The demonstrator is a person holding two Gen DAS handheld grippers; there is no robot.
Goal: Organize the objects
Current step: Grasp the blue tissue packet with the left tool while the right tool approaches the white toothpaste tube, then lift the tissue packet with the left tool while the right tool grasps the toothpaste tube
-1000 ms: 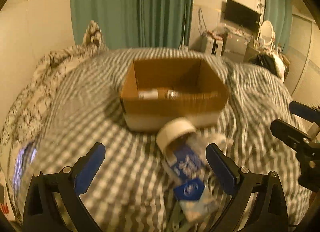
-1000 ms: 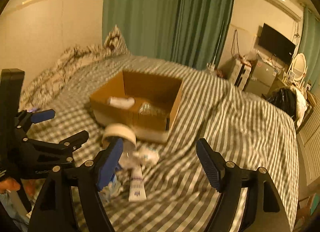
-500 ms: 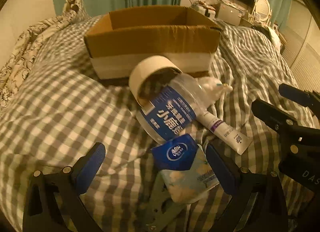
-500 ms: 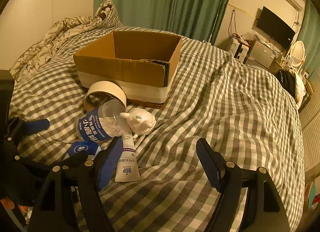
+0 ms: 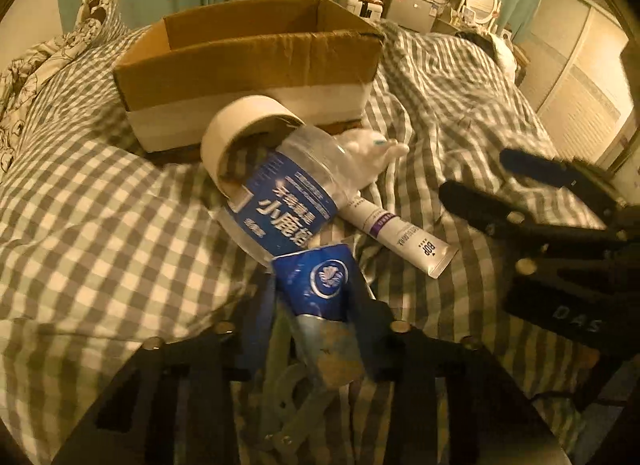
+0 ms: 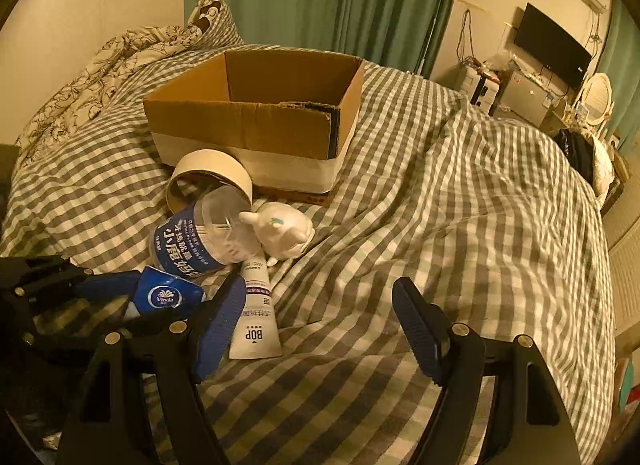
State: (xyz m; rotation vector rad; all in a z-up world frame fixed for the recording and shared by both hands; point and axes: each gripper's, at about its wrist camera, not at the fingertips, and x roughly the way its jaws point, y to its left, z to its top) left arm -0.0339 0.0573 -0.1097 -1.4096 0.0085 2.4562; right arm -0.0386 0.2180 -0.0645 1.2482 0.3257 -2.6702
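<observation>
1. The left gripper (image 5: 316, 305) is clenched on a blue tissue pack (image 5: 320, 285), its fingers pressed against both sides of the pack at 6 o'clock in the left wrist view.
2. The right gripper (image 6: 318, 325) stands released with nothing between its blue pads (image 6: 416, 329), low over the checked bedspread (image 6: 420, 225).
3. Touching the pack at its 12 o'clock lies a clear jar with a blue label (image 5: 288, 205) on its side.
4. A white tube (image 5: 400, 237) lies just beside the jar at 3 o'clock, partly under it.
5. A roll of tape (image 5: 244, 133) leans at the jar's far end, and a small white figurine (image 6: 280, 233) rests at the jar's 2 o'clock.
6. The cardboard box (image 5: 248, 65) sits open at 12 o'clock, behind the tape.
</observation>
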